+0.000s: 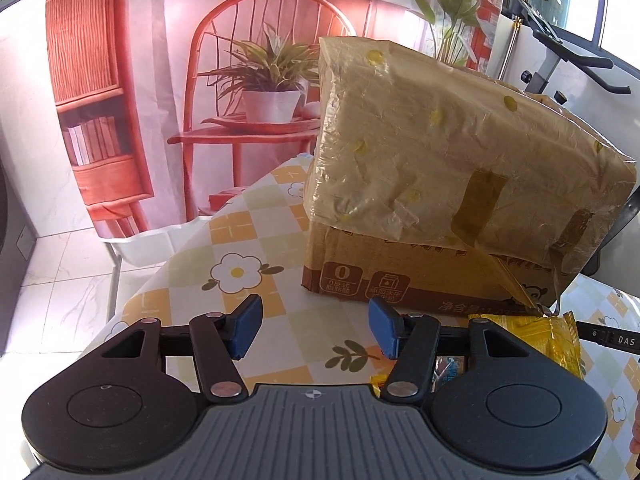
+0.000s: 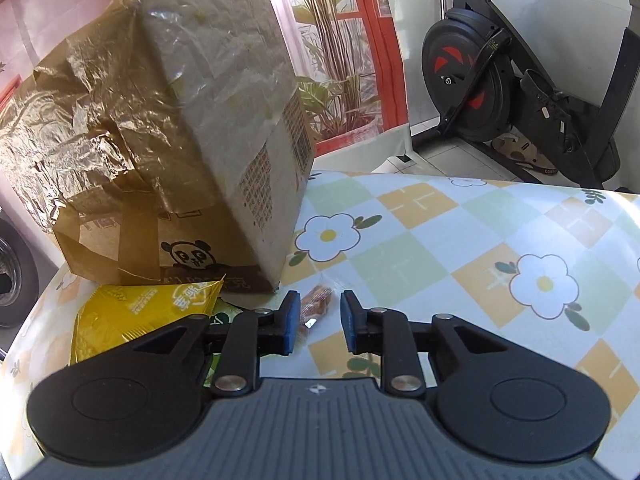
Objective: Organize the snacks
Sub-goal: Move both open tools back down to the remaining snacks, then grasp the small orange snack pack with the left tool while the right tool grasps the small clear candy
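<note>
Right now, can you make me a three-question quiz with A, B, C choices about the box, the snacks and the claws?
1. Where does the yellow snack packet lie?
A. on top of the box
B. on the tablecloth at the foot of the cardboard box
C. on the floor

2. What colour are the pads of the left claw?
A. blue
B. red
C. white

3. What is between the jaws of the right claw?
A. the yellow packet
B. the box
C. nothing

Answers:
1 B: the packet rests on the flowered tablecloth against the box's bottom edge.
2 A: both pads show blue.
3 C: only tablecloth shows in the gap; the small brown snack lies just beyond the left pad.
</note>
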`<state>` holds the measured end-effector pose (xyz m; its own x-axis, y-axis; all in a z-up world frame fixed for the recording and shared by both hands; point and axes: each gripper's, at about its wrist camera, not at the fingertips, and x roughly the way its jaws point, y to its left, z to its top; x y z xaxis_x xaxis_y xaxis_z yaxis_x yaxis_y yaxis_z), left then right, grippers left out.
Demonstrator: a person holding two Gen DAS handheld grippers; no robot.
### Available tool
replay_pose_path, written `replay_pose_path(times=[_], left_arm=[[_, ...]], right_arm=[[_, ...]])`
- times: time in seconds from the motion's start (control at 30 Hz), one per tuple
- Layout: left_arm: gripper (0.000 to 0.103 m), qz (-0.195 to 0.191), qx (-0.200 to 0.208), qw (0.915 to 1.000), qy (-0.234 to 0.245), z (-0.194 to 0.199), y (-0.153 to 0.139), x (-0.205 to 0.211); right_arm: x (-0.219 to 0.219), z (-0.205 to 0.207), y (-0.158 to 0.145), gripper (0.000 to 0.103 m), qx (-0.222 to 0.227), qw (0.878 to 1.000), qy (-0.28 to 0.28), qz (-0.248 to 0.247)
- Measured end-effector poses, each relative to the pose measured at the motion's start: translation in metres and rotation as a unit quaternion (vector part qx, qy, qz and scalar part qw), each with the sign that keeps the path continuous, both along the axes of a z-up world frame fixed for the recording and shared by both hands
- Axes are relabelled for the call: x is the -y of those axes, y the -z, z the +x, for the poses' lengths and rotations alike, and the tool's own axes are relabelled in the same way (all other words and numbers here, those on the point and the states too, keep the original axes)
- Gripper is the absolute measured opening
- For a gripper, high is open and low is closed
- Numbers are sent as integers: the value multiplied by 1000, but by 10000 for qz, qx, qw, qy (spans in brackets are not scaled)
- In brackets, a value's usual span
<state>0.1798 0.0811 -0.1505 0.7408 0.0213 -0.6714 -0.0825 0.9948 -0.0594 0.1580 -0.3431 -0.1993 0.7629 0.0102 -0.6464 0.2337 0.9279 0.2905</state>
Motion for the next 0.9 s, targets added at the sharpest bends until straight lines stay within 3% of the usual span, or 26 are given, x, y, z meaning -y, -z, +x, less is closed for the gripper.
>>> replay_pose_path(times=[0.1, 0.43, 0.5, 0.9], left_arm=[[61, -42, -64, 10000, -57, 4, 6, 0], [61, -118, -284, 9994, 179, 8, 22, 11], [61, -172, -365, 9988, 284, 7, 28, 13], [61, -291, -861, 9925, 820, 2, 68, 34]], right_arm=[[2, 10, 6, 30, -35, 9998, 100, 167], [-3, 25, 17, 28, -288, 9993, 130, -220], [-3, 22, 18, 19, -299, 9990, 87, -329], [6, -30, 6, 19, -12, 9993, 382, -19]])
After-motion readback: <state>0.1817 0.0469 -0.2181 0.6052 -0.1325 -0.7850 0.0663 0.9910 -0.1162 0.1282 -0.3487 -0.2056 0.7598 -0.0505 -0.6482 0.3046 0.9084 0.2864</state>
